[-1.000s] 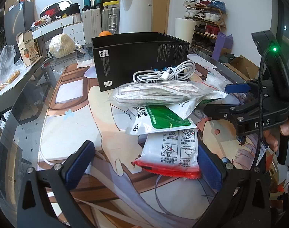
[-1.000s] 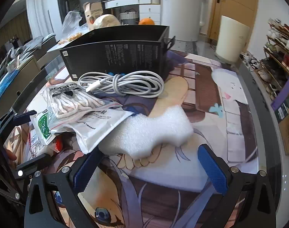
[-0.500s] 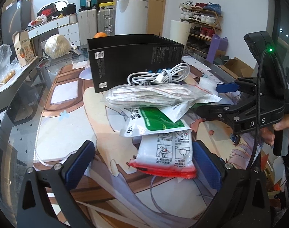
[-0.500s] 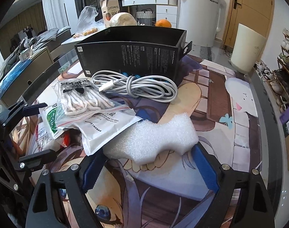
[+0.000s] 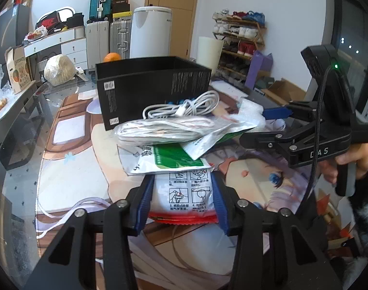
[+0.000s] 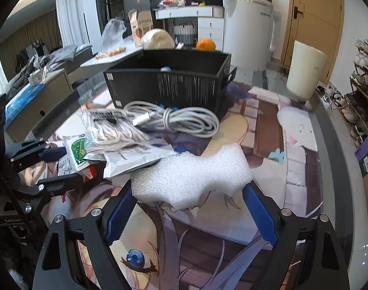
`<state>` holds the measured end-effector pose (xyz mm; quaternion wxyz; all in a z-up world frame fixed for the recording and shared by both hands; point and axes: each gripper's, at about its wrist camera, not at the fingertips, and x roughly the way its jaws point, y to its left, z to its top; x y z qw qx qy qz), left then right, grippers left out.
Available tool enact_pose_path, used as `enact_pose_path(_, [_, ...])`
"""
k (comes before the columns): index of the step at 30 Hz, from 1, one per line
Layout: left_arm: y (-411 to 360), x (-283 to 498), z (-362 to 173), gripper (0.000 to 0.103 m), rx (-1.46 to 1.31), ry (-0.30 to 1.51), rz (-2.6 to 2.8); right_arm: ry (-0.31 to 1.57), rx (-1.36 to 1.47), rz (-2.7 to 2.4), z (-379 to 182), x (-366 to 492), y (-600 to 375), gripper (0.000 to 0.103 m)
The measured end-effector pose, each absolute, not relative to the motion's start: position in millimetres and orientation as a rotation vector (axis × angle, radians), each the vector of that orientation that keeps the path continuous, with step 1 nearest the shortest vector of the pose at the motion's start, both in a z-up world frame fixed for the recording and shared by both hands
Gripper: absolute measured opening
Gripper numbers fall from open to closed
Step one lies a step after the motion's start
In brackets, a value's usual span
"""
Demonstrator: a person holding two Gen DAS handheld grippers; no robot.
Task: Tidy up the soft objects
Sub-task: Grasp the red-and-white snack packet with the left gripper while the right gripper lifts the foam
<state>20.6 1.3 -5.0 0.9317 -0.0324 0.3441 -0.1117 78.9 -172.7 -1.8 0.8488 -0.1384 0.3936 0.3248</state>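
Observation:
A white packet with a red bottom edge [image 5: 184, 198] lies at the near end of a pile of pouches. My left gripper [image 5: 181, 188] is closing on it, and both blue pads touch its sides. Over it lie a green-and-white pouch [image 5: 174, 157], a silver pouch [image 5: 213, 140], a bag of white cord [image 5: 164, 130] and a coiled white cable [image 5: 184, 107]. My right gripper [image 6: 188, 193] has its pads against the two ends of a white foam piece [image 6: 191, 176]. An open black box [image 6: 174, 87] stands behind the pile.
An orange [image 6: 205, 44] sits beyond the box. The printed mat [image 6: 268, 174] covers a glass table whose edge [image 6: 329, 169] runs along the right. A hand [image 5: 353, 159] holds the right gripper's handle. A low cabinet [image 6: 39, 106] stands to the left.
The left jaws have come in from wide open onto the white packet. The right jaws have narrowed until the pads meet the foam piece. Both hands stayed in place.

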Motion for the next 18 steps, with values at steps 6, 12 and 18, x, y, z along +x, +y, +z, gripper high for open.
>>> enact_pose_path(6, [-0.1, 16.1, 1.2, 0.044, -0.074, 0.680, -0.244, 0.777, -0.277, 0.686, 14.3, 72.6, -179.0, 0.088])
enact_pose_path(12, [-2.1, 9.7, 13.3, 0.044, -0.085, 0.638, -0.252, 0.736, -0.258, 0.685, 28.1, 65.9, -185.8, 0.088])
enact_pose_path(18, [-0.3, 4.8, 28.5, 0.044, -0.086, 0.584, -0.234, 0.700, -0.244, 0.689, 41.5, 60.1, -188.3, 0.088])
